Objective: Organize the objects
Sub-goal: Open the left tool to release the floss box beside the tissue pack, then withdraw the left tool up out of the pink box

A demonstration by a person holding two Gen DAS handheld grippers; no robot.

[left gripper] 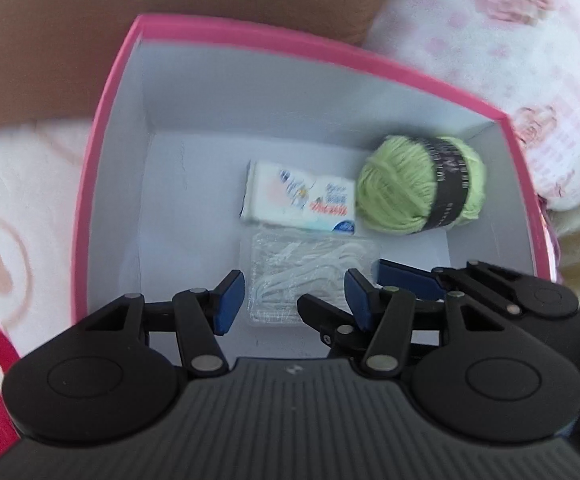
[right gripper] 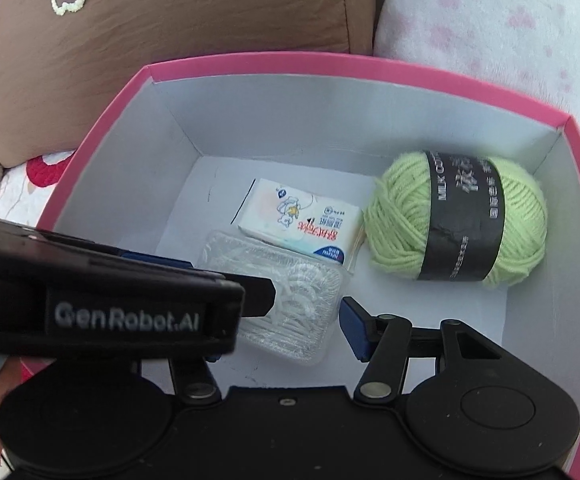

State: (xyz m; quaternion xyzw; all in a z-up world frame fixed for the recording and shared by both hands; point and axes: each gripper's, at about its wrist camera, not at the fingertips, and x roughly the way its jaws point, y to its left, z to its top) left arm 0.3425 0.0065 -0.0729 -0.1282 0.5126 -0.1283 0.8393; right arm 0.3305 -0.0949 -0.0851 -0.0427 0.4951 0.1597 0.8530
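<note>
My left claw (left gripper: 293, 300) hung low in the frame inside the pink box (left gripper: 250, 40), its blue pads spread on either side of the clear floss-pick case (left gripper: 309, 276), not pressing it. My right claw (right gripper: 286, 328) stood spread too, its one visible pad clear of the case; the other was hidden behind the left claw's body. The case lay on the box floor, a tissue packet (left gripper: 297, 200) just above it and the green yarn ball (left gripper: 421, 184) to the right.
</note>
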